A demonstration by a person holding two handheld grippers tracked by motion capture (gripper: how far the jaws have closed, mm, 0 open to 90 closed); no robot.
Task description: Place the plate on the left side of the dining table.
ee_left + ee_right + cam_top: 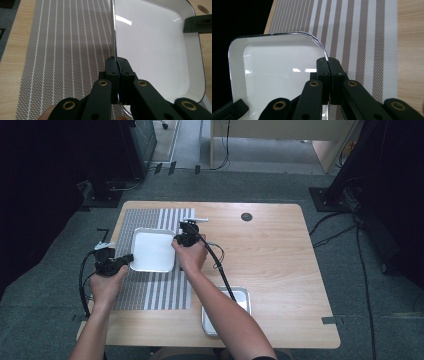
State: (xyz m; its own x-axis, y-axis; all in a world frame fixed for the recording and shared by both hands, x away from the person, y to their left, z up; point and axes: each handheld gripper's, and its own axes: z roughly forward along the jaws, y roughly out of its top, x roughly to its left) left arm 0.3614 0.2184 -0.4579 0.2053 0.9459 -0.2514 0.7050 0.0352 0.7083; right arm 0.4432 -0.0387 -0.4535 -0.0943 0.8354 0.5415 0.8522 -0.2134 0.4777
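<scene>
A: Where is the white tray [151, 251]?

B: On the striped placemat [150, 292], at the left half of the wooden surface [280, 255], and both grippers have it. The left gripper [127, 257] comes at the tray's left edge, the right gripper [176, 240] at its right edge near the far corner.

A: How do the jaws stand?

B: In the left gripper view the left gripper [117, 65] has its two black jaws pressed together with the tray's thin metal rim [114, 37] pinched between them. In the right gripper view the right gripper [328, 65] is the same: jaws closed tight on the rim close to the rounded corner of the tray [277, 72].

A: Is the tray lifted or flat?

B: I cannot tell; its underside is hidden.

A: Anything else on the surface?

B: A second metal tray [242, 296] near the front edge, partly under the person's right forearm [225, 310], well apart from the first. A dark round spot [246, 217] sits near the far edge.

A: Any brand, label or writing?

B: None that I can read. The tray's inside is plain glossy white, and the placemat [62, 50] carries just brown weave and pale stripes.
</scene>
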